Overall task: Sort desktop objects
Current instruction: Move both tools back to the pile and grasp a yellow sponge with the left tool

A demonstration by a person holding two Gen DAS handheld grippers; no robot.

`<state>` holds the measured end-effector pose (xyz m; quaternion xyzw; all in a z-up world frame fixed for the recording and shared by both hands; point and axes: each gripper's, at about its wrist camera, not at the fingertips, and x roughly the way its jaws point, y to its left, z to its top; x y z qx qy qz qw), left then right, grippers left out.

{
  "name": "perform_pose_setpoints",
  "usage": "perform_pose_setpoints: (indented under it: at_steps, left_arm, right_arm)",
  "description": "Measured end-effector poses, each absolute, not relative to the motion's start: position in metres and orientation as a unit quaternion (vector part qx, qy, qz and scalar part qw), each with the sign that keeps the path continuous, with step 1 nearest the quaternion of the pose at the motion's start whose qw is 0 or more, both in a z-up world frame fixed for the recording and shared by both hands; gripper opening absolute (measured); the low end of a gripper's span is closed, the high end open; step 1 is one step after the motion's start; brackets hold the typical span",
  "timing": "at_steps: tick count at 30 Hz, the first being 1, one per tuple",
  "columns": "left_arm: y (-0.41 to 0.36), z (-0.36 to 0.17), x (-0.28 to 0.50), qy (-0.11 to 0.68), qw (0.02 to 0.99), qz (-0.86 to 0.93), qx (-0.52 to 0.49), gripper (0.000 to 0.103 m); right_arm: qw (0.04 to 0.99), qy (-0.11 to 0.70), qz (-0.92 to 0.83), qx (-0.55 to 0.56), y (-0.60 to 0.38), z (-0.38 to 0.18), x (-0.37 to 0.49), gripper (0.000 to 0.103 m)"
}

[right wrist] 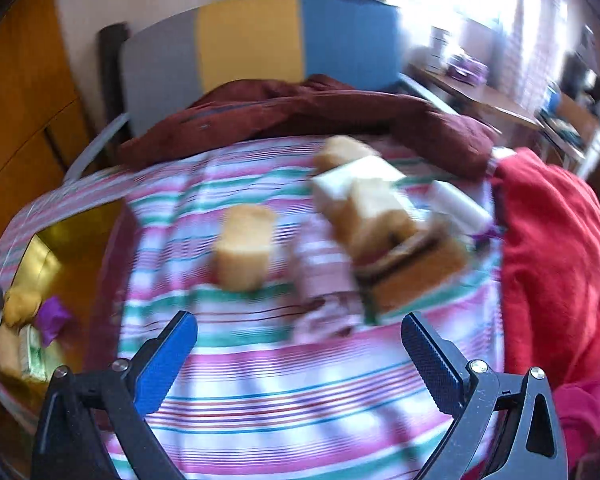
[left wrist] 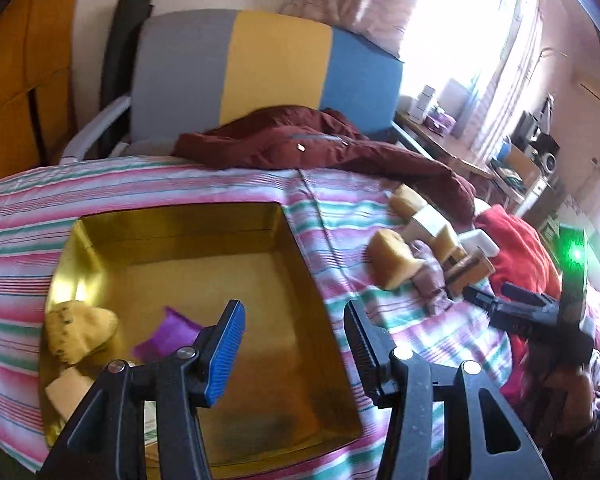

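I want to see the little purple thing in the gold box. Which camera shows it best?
The left wrist view: the purple thing is close and sharp inside the gold box. The right wrist view shows it small and blurred at the left edge.

Pink-green striped bedspread (left wrist: 148,184), gold box (left wrist: 172,224), maroon jacket (left wrist: 300,148)

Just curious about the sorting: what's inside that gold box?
Inside the gold box: a yellow sponge, a purple pouch and a pale block. The left gripper hides the near corner.
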<state>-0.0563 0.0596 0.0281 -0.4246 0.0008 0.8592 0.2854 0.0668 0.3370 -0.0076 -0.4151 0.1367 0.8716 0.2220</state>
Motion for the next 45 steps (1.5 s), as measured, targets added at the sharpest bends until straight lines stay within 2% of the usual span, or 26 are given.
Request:
perform_pose_setpoints:
  at_steps: [10,19,22,26,29,31,32,34,39,45]
  left_arm:
    - [0.126,0.032,-0.052,0.053,0.329,0.846,-0.417,0.051]
    - [0.177,0.016,-0.074,0.049,0.332,0.826,-0.452,0.051]
    - [0.189,0.01,-0.08,0.054,0.328,0.825,-0.458,0.051]
    - [0.204,-0.002,-0.093,0.05,0.325,0.818,-0.473,0.051]
    - [0.214,-0.011,-0.104,0.04,0.325,0.809,-0.487,0.051]
    - [0.222,-0.016,-0.11,0.04,0.324,0.807,-0.492,0.051]
    - [0.226,-0.018,-0.113,0.039,0.324,0.805,-0.496,0.051]
    - [0.233,-0.022,-0.12,0.034,0.325,0.8,-0.503,0.051]
    - [0.258,-0.031,-0.133,0.035,0.323,0.794,-0.513,0.053]
    - [0.288,-0.046,-0.146,0.056,0.313,0.788,-0.527,0.053]
  right_arm:
    - [0.294,0.248,0.838,-0.388,0.432,-0.006,0.097,0.103]
    - [0.316,0.41,0.777,-0.36,0.486,-0.052,0.092,0.103]
    - [0.312,0.436,0.767,-0.353,0.492,-0.065,0.085,0.103]
    - [0.307,0.432,0.77,-0.356,0.494,-0.07,0.075,0.101]
    - [0.307,0.425,0.77,-0.363,0.495,-0.072,0.071,0.087]
    - [0.294,0.426,0.769,-0.376,0.493,-0.076,0.067,0.066]
    - [0.291,0.422,0.769,-0.382,0.492,-0.077,0.065,0.062]
    - [0.283,0.409,0.778,-0.383,0.488,-0.074,0.061,0.047]
    - [0.281,0.383,0.791,-0.386,0.482,-0.069,0.059,0.042]
    - [0.277,0.364,0.801,-0.387,0.48,-0.065,0.058,0.041]
